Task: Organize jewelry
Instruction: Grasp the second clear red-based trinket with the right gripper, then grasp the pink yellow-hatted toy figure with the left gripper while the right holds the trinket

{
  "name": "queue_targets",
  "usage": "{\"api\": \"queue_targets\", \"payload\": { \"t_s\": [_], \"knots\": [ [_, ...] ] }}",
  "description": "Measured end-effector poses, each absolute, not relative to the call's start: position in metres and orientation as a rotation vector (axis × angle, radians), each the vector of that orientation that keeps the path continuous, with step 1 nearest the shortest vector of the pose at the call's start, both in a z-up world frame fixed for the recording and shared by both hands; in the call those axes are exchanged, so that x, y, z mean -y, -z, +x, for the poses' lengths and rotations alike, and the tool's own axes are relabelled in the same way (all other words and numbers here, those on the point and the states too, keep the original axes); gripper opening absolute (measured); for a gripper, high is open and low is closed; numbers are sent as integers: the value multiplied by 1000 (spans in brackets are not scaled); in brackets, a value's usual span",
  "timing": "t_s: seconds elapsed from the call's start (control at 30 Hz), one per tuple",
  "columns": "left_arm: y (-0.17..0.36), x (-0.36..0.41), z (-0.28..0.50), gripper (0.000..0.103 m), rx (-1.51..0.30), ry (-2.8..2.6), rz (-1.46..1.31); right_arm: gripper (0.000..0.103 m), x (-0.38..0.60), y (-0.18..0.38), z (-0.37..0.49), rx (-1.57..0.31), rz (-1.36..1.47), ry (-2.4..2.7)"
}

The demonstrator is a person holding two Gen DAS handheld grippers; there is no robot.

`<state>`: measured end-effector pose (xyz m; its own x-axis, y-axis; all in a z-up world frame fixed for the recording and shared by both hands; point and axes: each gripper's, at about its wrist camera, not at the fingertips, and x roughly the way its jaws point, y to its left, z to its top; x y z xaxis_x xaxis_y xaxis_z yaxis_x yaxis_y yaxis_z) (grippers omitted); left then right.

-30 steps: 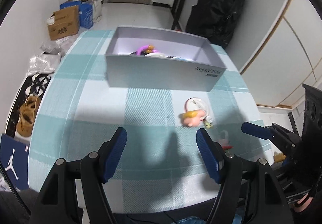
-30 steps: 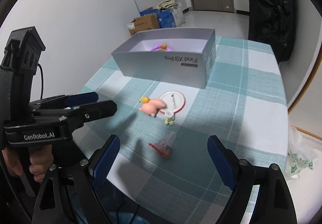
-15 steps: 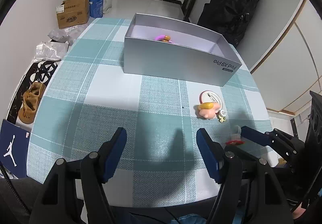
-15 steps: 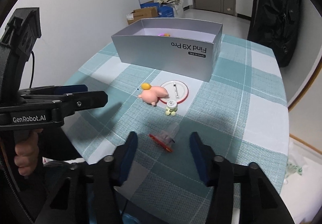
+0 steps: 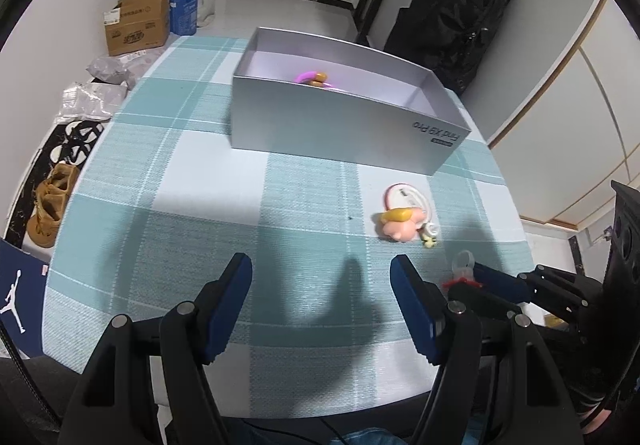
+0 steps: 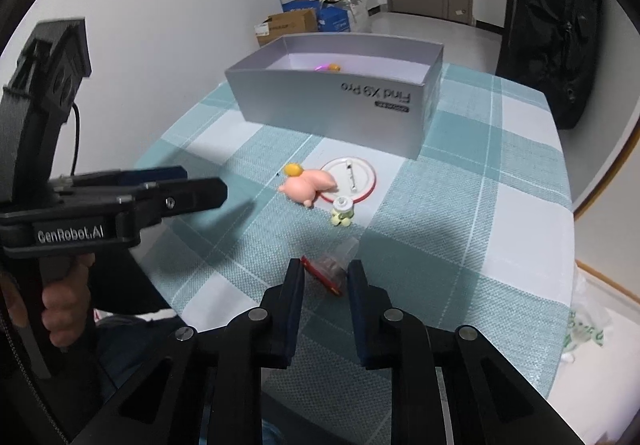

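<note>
My right gripper (image 6: pixel 325 275) has its jaws narrowed around the small red-and-clear trinket (image 6: pixel 329 269) on the bench (image 6: pixel 472 245), on the near side of the silver box (image 6: pixel 340 101), though I cannot tell whether they grip it firmly. My left gripper (image 5: pixel 322 301) hovers with its jaws wide apart, holding nothing, well short of the box. To do this well I should squeeze squarely across the trinket's body, lift straight up, avoid nudging the pink figure (image 6: pixel 306 185), badge (image 6: pixel 349 179) and tiny green charm (image 6: pixel 342 212) between it and the box, then release inside beside the purple ring (image 5: pixel 310 78).
</note>
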<state>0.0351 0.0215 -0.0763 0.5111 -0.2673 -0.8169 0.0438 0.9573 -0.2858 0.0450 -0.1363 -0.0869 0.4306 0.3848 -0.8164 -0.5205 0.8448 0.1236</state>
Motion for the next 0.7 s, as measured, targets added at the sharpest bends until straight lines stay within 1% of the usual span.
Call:
{"api": "queue_targets", "payload": {
  "t_s": [0.3, 0.43, 0.53, 0.57, 0.6, 0.67, 0.7],
  "knots": [
    [79, 0, 48, 67, -1038, 260, -217, 21, 181, 59, 53, -928, 33, -507],
    [79, 7, 54, 67, -1032, 286, -227, 21, 203, 54, 54, -927, 127, -478],
    [78, 10, 57, 66, -1023, 304, -234, 21, 207, 54, 54, -927, 146, -468],
    [79, 11, 59, 63, -1021, 308, -234, 21, 208, 54, 55, -929, 147, -469],
    [80, 12, 60, 56, -1023, 314, -232, 21, 207, 54, 55, -931, 145, -471],
    [83, 14, 61, 50, -1035, 315, -226, 21, 205, 55, 55, -933, 138, -471],
    [85, 14, 62, 49, -1038, 321, -234, 21, 205, 55, 55, -934, 136, -471]
  ]
}}
